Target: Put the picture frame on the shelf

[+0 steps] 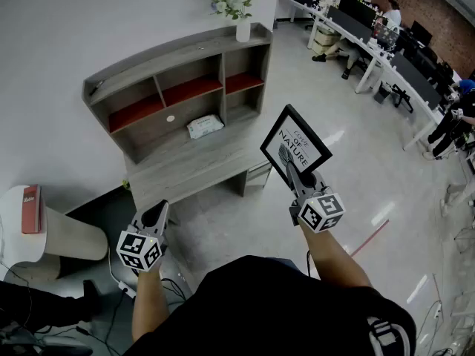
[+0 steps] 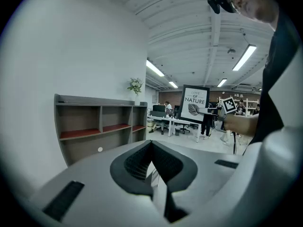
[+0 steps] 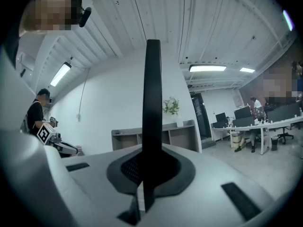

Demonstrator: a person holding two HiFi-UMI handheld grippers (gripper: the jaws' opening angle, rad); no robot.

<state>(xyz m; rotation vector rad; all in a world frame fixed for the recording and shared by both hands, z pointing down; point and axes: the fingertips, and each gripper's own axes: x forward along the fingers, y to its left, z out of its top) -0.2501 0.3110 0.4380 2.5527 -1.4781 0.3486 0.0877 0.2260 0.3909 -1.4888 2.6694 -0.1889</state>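
The picture frame (image 1: 295, 148) is black with a white print reading "Love of Nature". My right gripper (image 1: 298, 176) is shut on its lower edge and holds it upright in the air, right of the shelf. In the right gripper view the frame (image 3: 152, 103) shows edge-on as a dark bar rising from my right gripper (image 3: 144, 174). The grey wooden shelf (image 1: 178, 95) with red boards stands against the white wall. My left gripper (image 1: 157, 217) hangs low in front of the shelf, shut and empty. From the left gripper (image 2: 152, 167) view, the frame (image 2: 194, 104) is to the right of the shelf (image 2: 94, 126).
A white vase of flowers (image 1: 242, 21) stands on the shelf's top right corner. A white packet (image 1: 205, 126) lies on its broad lower board. A round white table (image 1: 52, 236) with a red book (image 1: 31, 208) is at the left. Office desks (image 1: 371, 35) with people fill the far right.
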